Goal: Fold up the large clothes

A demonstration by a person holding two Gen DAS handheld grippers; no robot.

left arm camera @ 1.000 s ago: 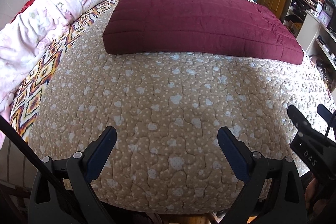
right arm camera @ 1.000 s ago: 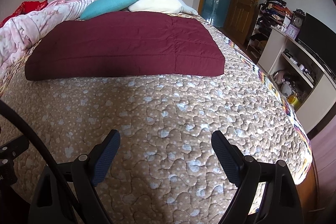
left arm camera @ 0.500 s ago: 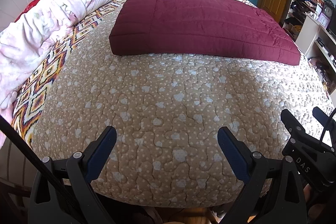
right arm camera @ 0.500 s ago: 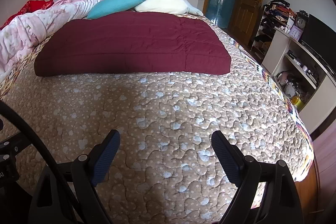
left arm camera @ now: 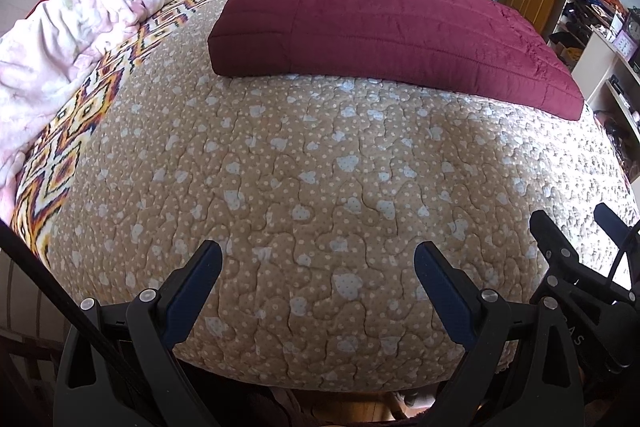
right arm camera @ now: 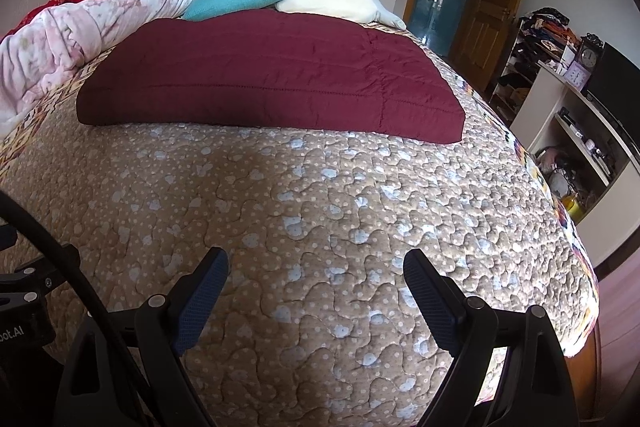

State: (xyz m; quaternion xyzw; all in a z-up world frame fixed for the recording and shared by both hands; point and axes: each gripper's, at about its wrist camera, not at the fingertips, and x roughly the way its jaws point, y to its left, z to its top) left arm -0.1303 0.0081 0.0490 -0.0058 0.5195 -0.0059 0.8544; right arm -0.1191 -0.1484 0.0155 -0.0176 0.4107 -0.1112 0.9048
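The maroon quilted garment [left arm camera: 384, 27] is seen lying flat on the far half of the bed, on top of the beige dotted bedspread [left arm camera: 320, 187], with its near edge turned toward the cameras. It already looks folded into a thick rectangle, though how many layers it has cannot be told. The left gripper [left arm camera: 318, 267] is held low above the near end of the bed with its jaws wide apart, and nothing is clamped between them. The right gripper [right arm camera: 316, 277] is held in the same way, spread and empty. Both are well apart from the garment. The step in hand is judged to be the approach. For the next move, both tools probably need to be carried forward to the near edge or corners, and the thick cloth must be pinched firmly before it is lifted over.
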